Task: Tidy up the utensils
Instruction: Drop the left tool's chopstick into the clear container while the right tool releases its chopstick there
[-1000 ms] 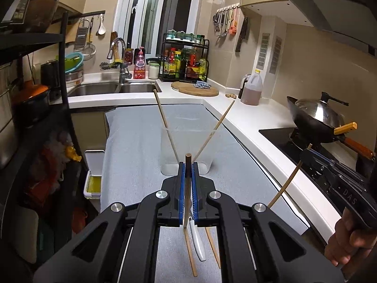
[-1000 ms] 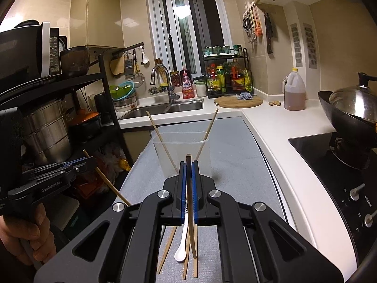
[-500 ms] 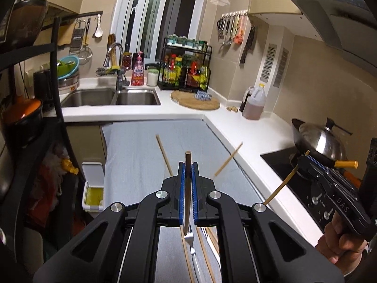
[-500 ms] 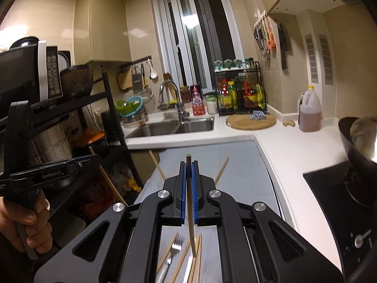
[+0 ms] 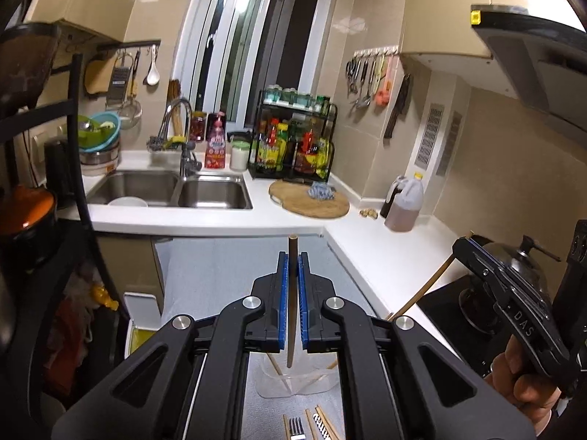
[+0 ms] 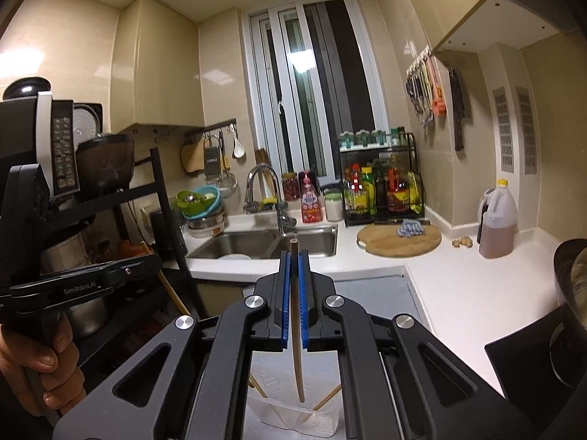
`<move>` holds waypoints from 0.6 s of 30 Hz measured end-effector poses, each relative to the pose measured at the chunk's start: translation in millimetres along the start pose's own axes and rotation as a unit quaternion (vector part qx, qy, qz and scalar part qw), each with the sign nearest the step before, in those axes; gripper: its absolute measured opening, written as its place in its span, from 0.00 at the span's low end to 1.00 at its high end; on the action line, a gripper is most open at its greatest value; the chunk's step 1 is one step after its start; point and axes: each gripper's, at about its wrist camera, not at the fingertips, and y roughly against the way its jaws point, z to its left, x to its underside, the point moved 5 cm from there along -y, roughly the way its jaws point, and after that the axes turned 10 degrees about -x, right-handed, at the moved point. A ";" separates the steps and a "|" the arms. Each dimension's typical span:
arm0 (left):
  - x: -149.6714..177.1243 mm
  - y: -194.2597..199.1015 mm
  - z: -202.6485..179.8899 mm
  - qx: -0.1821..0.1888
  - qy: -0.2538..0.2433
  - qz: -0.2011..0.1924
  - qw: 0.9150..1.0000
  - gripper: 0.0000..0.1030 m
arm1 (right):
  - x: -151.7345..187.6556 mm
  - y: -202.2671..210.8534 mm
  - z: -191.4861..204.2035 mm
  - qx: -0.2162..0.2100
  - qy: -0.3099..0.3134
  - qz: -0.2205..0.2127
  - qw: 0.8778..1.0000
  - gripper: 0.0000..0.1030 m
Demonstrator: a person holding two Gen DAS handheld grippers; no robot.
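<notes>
A chopstick (image 5: 292,293) is clamped in each gripper (image 5: 292,267) (image 6: 294,267) above the clear container (image 6: 293,418) (its base is hidden).

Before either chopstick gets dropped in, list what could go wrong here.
1. Both chopsticks hang over one clear container already holding two slanted sticks; a falling one may strike them and bounce out.
2. The right gripper grips its chopstick near the top, so the long lower end could swing and catch the rim.
3. The left gripper and its chopstick hover close by; lowering together risks a collision.
</notes>
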 end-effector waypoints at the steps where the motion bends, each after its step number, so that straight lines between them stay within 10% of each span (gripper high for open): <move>1: 4.7 -8.1 -0.1 -0.001 -0.002 0.009 1.000 0.05 | 4.6 -6.4 -2.8 0.001 -0.003 0.006 1.000 0.05; 18: 70.4 -87.8 8.7 -0.005 -0.009 0.100 0.995 0.05 | 88.7 -62.1 -30.8 0.013 -0.009 0.115 0.993 0.05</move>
